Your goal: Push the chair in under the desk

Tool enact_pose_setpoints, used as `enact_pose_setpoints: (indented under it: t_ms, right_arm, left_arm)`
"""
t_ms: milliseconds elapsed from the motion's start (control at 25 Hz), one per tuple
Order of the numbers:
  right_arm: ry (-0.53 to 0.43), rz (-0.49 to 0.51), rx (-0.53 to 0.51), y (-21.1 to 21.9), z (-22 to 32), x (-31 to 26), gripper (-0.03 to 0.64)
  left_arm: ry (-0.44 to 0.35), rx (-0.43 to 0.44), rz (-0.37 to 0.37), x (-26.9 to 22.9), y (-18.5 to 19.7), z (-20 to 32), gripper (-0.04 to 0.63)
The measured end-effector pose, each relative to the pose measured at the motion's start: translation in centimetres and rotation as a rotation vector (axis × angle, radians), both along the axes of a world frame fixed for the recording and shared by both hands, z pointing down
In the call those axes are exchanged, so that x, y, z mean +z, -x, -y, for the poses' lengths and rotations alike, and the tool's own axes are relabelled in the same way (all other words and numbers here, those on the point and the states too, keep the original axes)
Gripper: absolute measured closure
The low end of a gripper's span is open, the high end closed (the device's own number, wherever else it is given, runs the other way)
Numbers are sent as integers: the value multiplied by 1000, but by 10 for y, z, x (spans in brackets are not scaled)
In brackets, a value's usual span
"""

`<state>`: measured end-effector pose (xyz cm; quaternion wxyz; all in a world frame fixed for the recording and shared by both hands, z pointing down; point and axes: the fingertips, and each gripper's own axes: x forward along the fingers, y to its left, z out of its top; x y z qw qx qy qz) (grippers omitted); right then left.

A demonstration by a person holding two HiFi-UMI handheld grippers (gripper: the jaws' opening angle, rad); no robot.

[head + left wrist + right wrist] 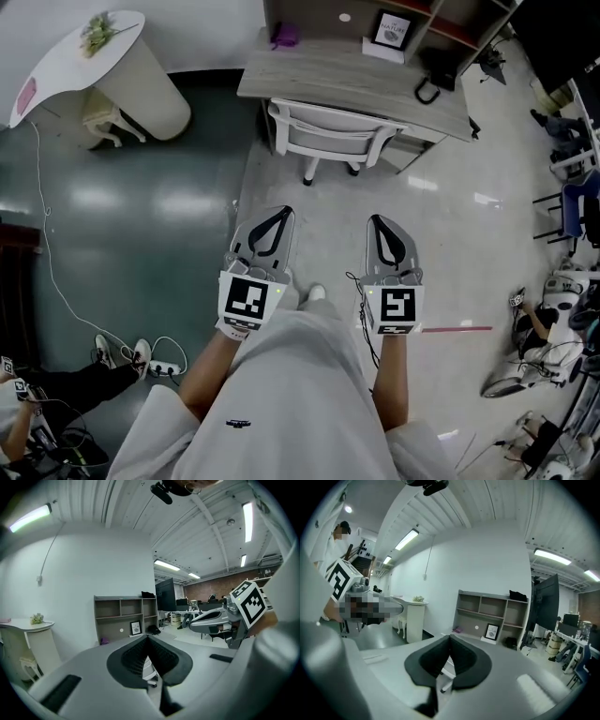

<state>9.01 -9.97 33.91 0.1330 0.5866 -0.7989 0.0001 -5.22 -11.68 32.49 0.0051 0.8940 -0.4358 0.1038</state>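
Below, the left tool [283, 212] hangs over the glossy floor [141, 234], jaws pressed together on nothing. Ahead, between the two tools, the white chair [330, 137] stands close against the front edge of the wooden desk [319, 73], its back toward the person [281, 403]. At right, the right tool [375, 219] is likewise closed tight and empty.

Open-plan office, workshop clutter at its edges.
A wooden bench [337, 70] carries a cubbyhole shelf unit [124, 613] and a framed picture [391, 30]. A white chair [328, 131] stands before the bench, a large dark screen [165, 595] beside it, strip lights [247, 515] overhead.
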Motion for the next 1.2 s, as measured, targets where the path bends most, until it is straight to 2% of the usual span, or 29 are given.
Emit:
enact_pose_setpoints:
  t_ms: [240, 400, 1200]
  right_arm:
    - [-64, 28, 31, 1, -31, -21, 604]
    - [-74, 32, 42, 2, -43, -12, 604]
    - [-75, 62, 67, -7, -33, -15, 604]
  left_arm:
    - [36, 3, -38, -3, 12, -21, 588]
    - [32, -1, -51, 0, 15, -27, 588]
    - [29, 3, -69, -5, 4, -28, 588]
